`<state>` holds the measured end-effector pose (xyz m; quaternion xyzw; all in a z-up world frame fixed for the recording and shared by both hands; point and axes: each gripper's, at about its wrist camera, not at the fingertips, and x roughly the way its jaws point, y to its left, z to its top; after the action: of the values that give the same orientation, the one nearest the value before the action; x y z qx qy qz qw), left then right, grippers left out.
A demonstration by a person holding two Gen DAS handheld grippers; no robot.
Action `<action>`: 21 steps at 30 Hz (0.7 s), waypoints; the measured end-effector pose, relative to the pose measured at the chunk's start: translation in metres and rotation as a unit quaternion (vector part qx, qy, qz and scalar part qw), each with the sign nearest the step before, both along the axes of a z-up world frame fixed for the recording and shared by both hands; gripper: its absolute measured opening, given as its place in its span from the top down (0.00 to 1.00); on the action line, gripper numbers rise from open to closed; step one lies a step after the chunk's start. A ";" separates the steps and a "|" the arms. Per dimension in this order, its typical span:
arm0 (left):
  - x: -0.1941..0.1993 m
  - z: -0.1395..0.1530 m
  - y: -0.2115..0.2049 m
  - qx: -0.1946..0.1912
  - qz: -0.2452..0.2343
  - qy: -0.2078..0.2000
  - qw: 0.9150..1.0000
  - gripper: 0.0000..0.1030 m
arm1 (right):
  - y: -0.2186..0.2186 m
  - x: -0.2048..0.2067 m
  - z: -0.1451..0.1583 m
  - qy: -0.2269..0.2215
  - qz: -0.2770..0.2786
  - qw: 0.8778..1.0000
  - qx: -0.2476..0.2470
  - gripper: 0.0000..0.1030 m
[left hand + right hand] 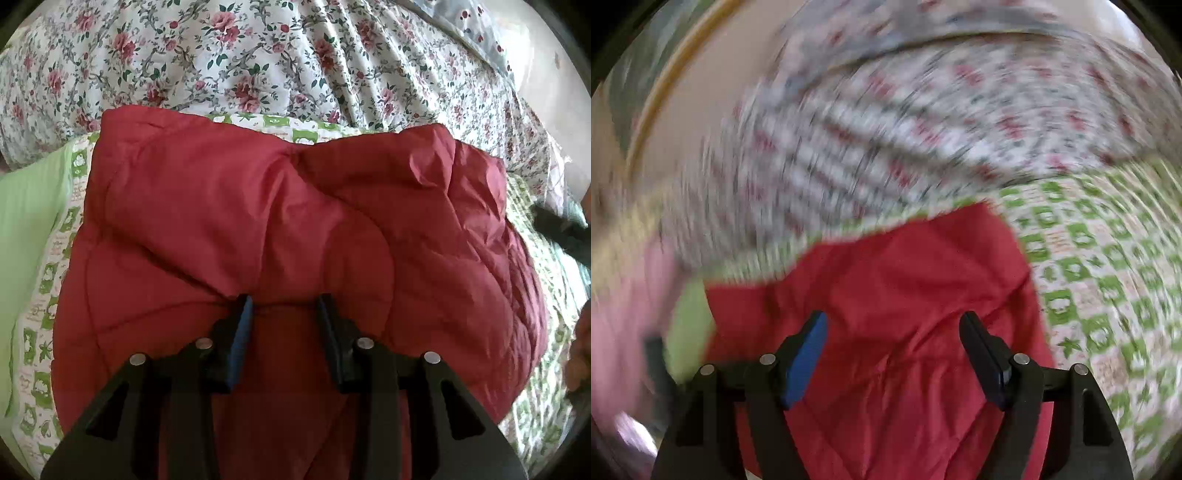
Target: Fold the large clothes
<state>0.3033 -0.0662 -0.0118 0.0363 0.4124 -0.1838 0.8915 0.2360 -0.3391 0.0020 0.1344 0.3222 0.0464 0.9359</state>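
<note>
Now both grippers hang over the red jacket (288, 221).
Left gripper (284, 304) and right gripper (894, 325) are wide open, holding nothing.

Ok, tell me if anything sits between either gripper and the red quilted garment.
Nothing visible does. The left gripper and the right gripper are both open directly over the red quilted garment, which lies uncovered on the green-patterned sheet. The right wrist view is motion-blurred.

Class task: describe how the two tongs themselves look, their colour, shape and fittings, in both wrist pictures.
Both the left tongs and the right tongs are matt black, with angular, triangular linkage arms joined by round silver pins. Each has two narrow fingers; the inner pads are blue. No cables, markings or sleeves show.
</note>
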 end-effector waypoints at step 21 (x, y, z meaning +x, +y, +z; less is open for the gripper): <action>0.047 -0.023 0.033 -0.018 0.053 0.030 0.998 0.71 | -0.026 0.066 -0.069 0.070 -0.050 0.996 -0.021 0.16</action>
<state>0.3505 -0.0331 -0.0351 -0.0073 0.4369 -0.1443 0.8878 0.3021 -0.3650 -0.0668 0.1333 0.3804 -0.0172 0.9150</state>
